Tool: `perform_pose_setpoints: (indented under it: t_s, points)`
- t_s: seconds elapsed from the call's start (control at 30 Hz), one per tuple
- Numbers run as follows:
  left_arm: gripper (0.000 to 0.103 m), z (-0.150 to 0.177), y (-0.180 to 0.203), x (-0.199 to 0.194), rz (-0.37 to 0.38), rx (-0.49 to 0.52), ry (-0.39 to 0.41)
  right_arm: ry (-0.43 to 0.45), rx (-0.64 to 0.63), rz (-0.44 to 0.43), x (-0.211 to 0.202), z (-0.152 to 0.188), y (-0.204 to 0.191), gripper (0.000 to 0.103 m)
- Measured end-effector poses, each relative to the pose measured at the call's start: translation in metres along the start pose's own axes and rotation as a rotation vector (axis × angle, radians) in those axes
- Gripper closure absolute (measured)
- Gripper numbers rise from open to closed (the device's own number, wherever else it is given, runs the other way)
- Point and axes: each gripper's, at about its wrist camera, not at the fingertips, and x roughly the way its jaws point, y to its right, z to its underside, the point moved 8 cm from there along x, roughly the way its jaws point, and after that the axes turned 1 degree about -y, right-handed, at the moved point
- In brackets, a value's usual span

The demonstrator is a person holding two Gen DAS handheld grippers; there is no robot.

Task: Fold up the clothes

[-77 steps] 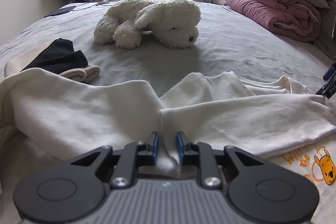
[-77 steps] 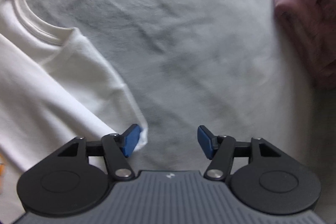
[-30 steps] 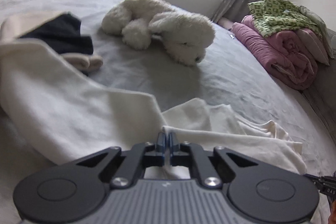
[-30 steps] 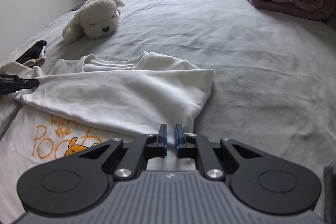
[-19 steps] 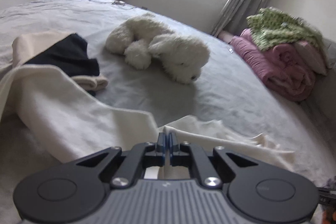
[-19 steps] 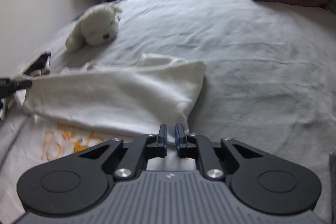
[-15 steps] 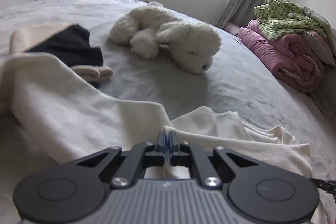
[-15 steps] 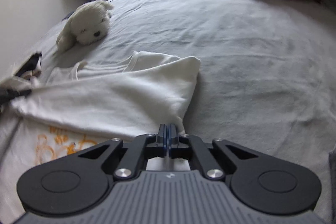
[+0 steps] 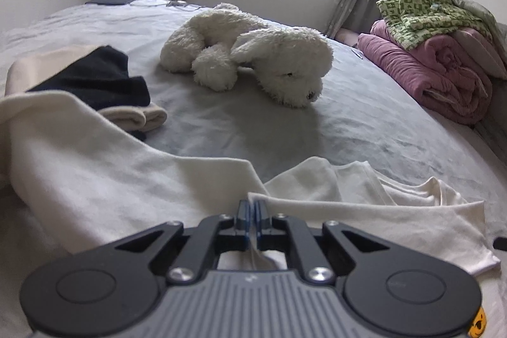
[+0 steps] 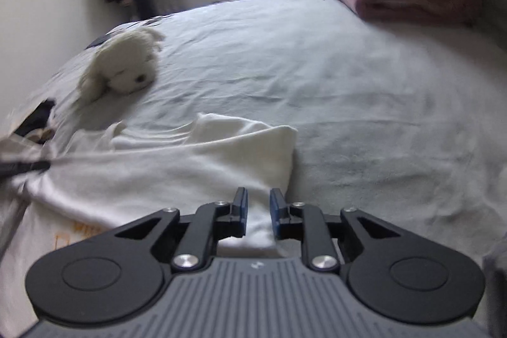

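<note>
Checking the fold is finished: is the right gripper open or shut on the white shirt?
Open. The right gripper shows a clear gap between its blue pads, with the white shirt lying loose between them, not pinched.

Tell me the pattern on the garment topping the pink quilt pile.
Green-and-cream check on the garment atop the pink quilt pile; the left wrist view shows it best.

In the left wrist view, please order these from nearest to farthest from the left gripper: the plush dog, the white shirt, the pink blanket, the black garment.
From the left gripper:
1. White shirt, pinched between its fingers.
2. Black garment, left.
3. Plush dog, centre, farther up the bed.
4. Pink blanket, far right, under the green patterned cloth.
</note>
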Motion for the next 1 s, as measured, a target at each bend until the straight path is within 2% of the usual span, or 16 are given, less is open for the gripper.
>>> perform_pose_setpoints:
  t_s: [0.07,0.13,0.23,0.27,0.33,0.47,0.57,0.67,0.73,0.83,0.87,0.93,0.97,1.0]
  points:
    - [0.099,-0.001,-0.001,0.0,0.006,-0.01,0.0,-0.054,-0.015,0.031,0.009,0.016,-0.001,0.083]
    - [0.097,-0.003,-0.004,-0.002,0.015,-0.035,-0.003,-0.032,-0.058,0.081,0.007,0.019,-0.003,0.079]
    - [0.089,-0.009,-0.013,-0.011,-0.023,-0.072,0.001,0.002,-0.025,0.065,-0.007,0.018,-0.015,0.071]
    - [0.089,-0.011,-0.014,-0.016,-0.04,-0.06,0.007,0.012,-0.035,0.057,-0.011,0.02,-0.021,0.066]
    - [0.089,-0.013,-0.013,-0.026,-0.055,-0.037,0.025,0.01,-0.091,0.076,-0.012,0.024,-0.035,0.062]
    - [0.088,-0.007,0.009,-0.04,0.03,-0.023,0.03,0.058,-0.056,0.101,-0.012,0.015,-0.044,0.062]
    - [0.085,0.002,0.035,-0.041,0.07,0.047,0.025,0.118,-0.048,0.123,-0.019,0.007,-0.049,0.062]
    - [0.085,0.016,0.051,-0.034,0.07,0.117,-0.009,0.092,-0.07,0.098,-0.01,0.008,-0.053,0.062]
    - [0.085,0.026,0.053,-0.025,0.045,0.144,-0.046,0.058,-0.123,0.104,-0.001,0.012,-0.053,0.068]
    - [0.085,0.032,0.044,-0.017,0.017,0.155,-0.071,0.011,-0.106,0.125,0.002,0.022,-0.029,0.073]
    - [0.085,0.031,0.04,-0.016,0.015,0.151,-0.069,0.007,-0.105,0.102,0.0,0.023,-0.022,0.075]
    - [0.086,0.027,0.031,-0.016,0.009,0.128,-0.069,0.007,-0.098,0.076,-0.006,0.024,-0.013,0.087]
    - [0.089,0.027,0.029,-0.015,0.012,0.119,-0.071,0.012,-0.091,0.075,-0.009,0.024,-0.01,0.102]
    - [0.089,0.027,0.026,-0.015,0.014,0.11,-0.073,0.017,-0.085,0.075,-0.012,0.024,-0.008,0.103]
